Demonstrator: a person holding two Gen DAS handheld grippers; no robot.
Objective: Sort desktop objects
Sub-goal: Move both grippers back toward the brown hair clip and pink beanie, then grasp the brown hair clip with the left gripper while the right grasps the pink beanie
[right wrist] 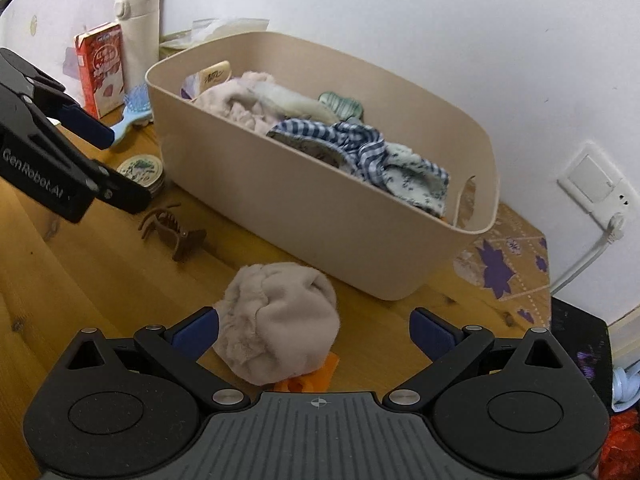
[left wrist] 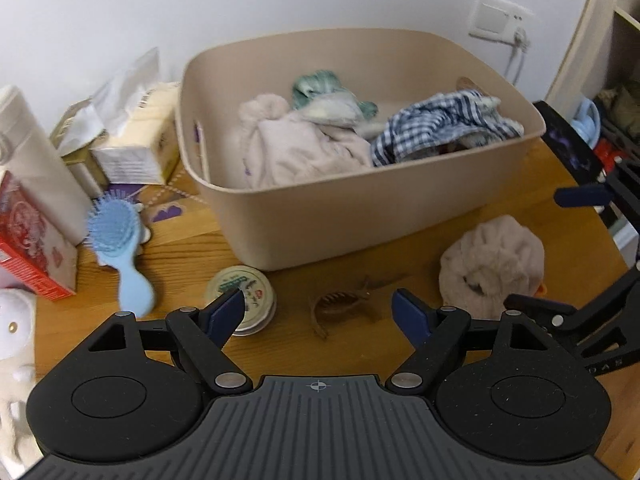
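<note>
A beige bin [left wrist: 352, 216] [right wrist: 320, 232] on the wooden table holds pink, green and blue-checked cloths [left wrist: 440, 124]. My left gripper [left wrist: 320, 312] is open and empty, just above a brown hair claw clip [left wrist: 336, 308] [right wrist: 172, 232], with a round tin [left wrist: 244, 296] [right wrist: 142, 170] by its left finger. My right gripper [right wrist: 314, 330] is open and empty, its fingers either side of a pink fluffy bundle [right wrist: 280, 328] [left wrist: 492, 264] that lies on something orange [right wrist: 316, 376]. The left gripper also shows in the right wrist view [right wrist: 108, 160].
A blue hairbrush [left wrist: 120, 248] [right wrist: 134, 114], a red carton [left wrist: 28, 240] [right wrist: 102, 68], a white bottle [right wrist: 138, 28] and a tissue pack [left wrist: 136, 136] stand left of the bin. A wall socket with a cable [right wrist: 596, 188] is at the right. A patterned mat [right wrist: 504, 264] lies under the bin's right end.
</note>
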